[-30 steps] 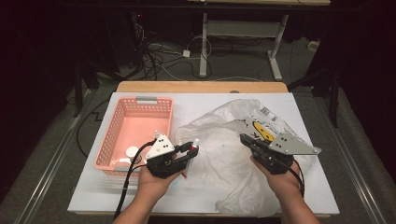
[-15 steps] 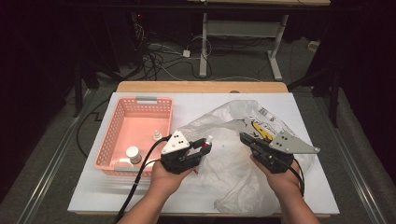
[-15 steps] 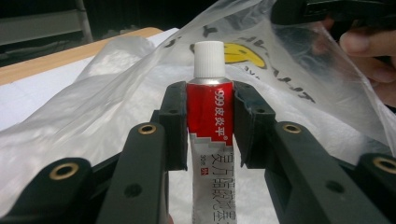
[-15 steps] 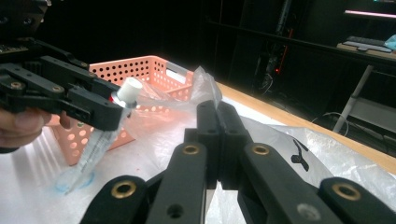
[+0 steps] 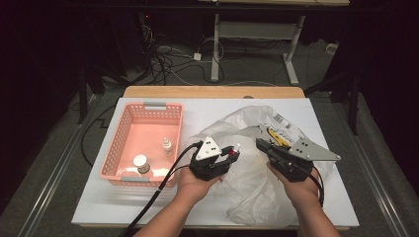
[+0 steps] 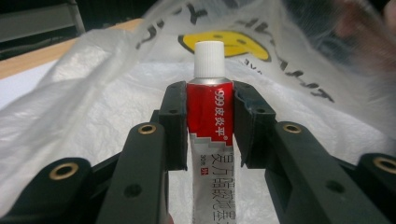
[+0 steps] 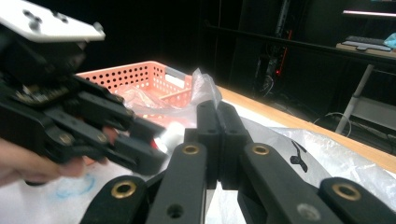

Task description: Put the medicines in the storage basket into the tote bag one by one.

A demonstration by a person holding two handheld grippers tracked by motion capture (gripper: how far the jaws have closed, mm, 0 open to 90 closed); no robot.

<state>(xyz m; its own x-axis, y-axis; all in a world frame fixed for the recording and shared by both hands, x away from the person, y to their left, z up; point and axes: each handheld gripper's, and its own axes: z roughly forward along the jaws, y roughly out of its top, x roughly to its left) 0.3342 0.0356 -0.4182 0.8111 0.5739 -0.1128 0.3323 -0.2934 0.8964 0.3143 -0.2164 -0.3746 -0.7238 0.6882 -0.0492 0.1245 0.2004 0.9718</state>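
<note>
A red and silver tube (image 6: 208, 100) with a white cap (image 5: 236, 147) stands between the jaws of my left gripper (image 6: 209, 122), which is shut on it, cap pointing away from the hand. That left gripper (image 5: 231, 154) hovers at the left edge of a crumpled clear plastic bag (image 5: 257, 185) printed with a yellow smiley. My right gripper (image 5: 261, 144) faces it from the right, shut on a fold of the bag (image 7: 205, 88) and holding the film up. In the right gripper view the left gripper (image 7: 140, 151) and the tube's cap (image 7: 171, 132) are close by.
A pink perforated basket (image 5: 121, 148) sits at the left of the white tabletop (image 5: 99, 202); inside are a small dropper bottle (image 5: 167, 145) and a white-lidded jar (image 5: 141, 163). A wooden strip (image 5: 212, 92) borders the table's far side. Cables trail from both grippers toward me.
My left gripper has carried the tube rightward, from beside the basket to the bag's left edge near the right gripper. The right gripper has kept still, holding the bag.
</note>
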